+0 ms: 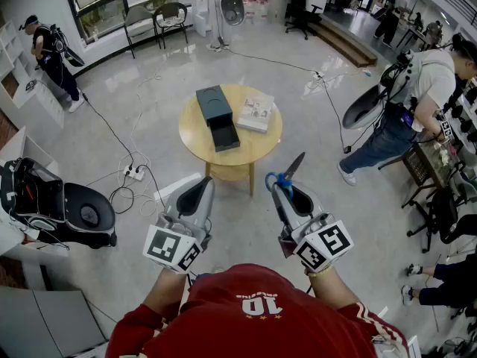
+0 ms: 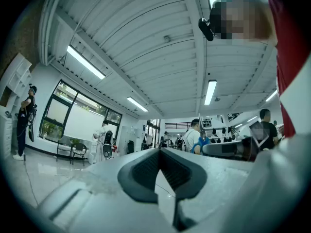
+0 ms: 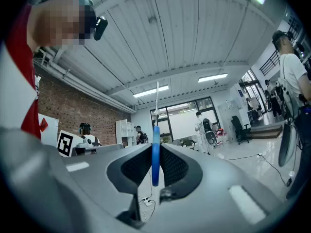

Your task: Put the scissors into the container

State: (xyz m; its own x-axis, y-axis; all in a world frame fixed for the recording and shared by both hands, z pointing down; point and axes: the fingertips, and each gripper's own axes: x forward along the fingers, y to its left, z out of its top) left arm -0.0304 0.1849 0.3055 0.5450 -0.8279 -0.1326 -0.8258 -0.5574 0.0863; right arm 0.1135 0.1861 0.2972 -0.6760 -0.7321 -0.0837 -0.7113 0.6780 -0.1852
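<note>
In the head view a dark box-shaped container [image 1: 217, 115] lies on a round wooden table [image 1: 246, 154], well ahead of both grippers. My right gripper [image 1: 285, 187] is shut on the blue handle of the scissors [image 1: 284, 177], whose blade points up and away toward the table. In the right gripper view the blue handle of the scissors [image 3: 155, 159] sits clamped between the dark pads of that gripper [image 3: 155, 148], the thin blade rising above. My left gripper [image 1: 200, 191] hangs beside it, shut and holding nothing; its own view shows the left gripper's [image 2: 159, 152] tips meeting.
A magazine [image 1: 256, 113] lies on the table beside the container. A power strip [image 1: 134, 173] and cables trail over the floor to the left. A dark seat with gear [image 1: 71, 211] stands at left, a person [image 1: 417, 95] at right, another person [image 1: 48, 51] far left.
</note>
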